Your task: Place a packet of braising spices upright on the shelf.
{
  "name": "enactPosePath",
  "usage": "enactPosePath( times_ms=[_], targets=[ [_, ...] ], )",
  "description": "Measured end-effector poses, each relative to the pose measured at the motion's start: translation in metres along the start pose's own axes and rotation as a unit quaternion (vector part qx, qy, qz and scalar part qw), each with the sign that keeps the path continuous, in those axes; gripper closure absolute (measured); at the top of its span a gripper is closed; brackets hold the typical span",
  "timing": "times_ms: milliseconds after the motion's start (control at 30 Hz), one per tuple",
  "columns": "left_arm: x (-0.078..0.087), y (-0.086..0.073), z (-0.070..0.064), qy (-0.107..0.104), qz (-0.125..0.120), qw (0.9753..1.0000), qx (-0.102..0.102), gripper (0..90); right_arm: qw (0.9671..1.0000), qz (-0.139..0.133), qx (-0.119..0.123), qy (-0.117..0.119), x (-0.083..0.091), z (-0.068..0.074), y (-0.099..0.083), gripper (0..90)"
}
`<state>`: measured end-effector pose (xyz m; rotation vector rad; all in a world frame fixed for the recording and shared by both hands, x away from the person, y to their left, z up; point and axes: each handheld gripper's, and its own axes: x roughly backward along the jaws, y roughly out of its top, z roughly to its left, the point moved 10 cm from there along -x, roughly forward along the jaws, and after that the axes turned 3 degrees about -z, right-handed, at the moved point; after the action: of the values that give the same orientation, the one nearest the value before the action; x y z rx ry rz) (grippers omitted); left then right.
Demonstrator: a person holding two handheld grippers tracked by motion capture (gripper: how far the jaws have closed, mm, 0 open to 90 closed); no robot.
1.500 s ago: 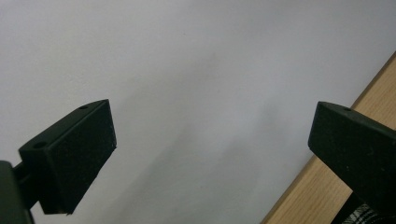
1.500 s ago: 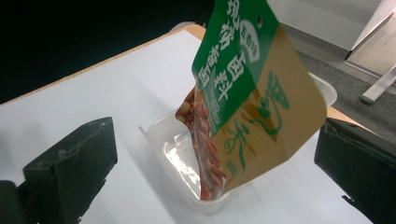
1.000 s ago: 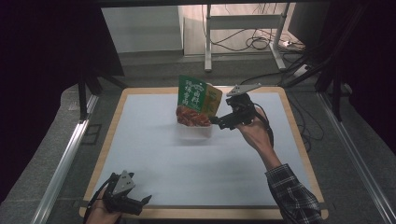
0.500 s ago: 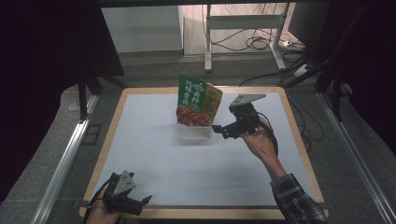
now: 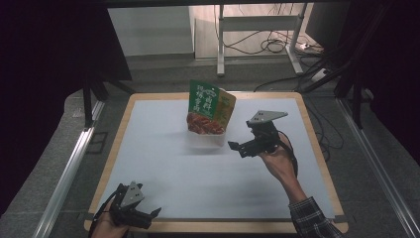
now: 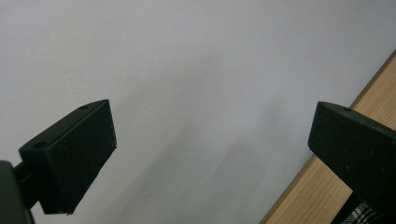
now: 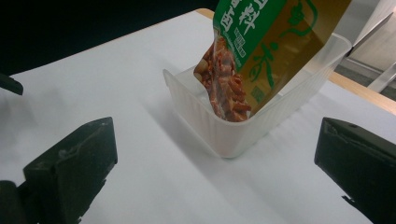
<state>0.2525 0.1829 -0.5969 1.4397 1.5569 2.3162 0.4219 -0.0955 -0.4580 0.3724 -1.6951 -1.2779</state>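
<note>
A green and yellow food box (image 5: 210, 105) (image 7: 261, 51) stands tilted inside a clear plastic tub (image 5: 205, 139) (image 7: 243, 128) at the back middle of the white mat. My right gripper (image 5: 241, 147) (image 7: 215, 163) hovers open just right of the tub, its jaws pointing left at it and apart from it. At the mat's front left corner my left gripper (image 5: 146, 217) (image 6: 210, 140) is open over bare white mat, with nothing between its jaws.
The white mat lies on a wooden-edged table (image 5: 317, 148) (image 6: 322, 186). Metal rails (image 5: 64, 173) run along both sides of the table. Cables (image 5: 270, 45) and a desk frame stand on the floor behind it.
My right gripper has drawn back from the box toward the front right and let go of it. The box stays tilted in the tub. The left gripper has not moved.
</note>
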Motion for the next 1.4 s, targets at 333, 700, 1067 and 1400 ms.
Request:
enactPosePath(
  times_ms=[333, 700, 1067, 1400],
  targets=[
    [0.000, 0.000, 0.000, 0.000, 0.001, 1.0000, -0.002, 0.9, 1.0000, -0.003, -0.001, -0.007, 0.003, -0.001, -0.017, 0.0],
    [0.000, 0.000, -0.001, 0.001, 0.002, 1.0000, -0.008, 0.9, 0.9999, 0.001, -0.004, -0.016, 0.008, 0.003, -0.031, 0.0],
    [0.000, 0.000, -0.001, -0.001, 0.002, 1.0000, -0.005, 0.9, 0.9999, 0.008, -0.002, -0.013, 0.021, 0.007, -0.043, 0.0],
    [0.000, 0.000, -0.001, -0.002, 0.002, 1.0000, -0.003, 0.9, 0.9997, 0.009, -0.013, -0.019, 0.037, 0.009, -0.057, 0.0]
  ],
)
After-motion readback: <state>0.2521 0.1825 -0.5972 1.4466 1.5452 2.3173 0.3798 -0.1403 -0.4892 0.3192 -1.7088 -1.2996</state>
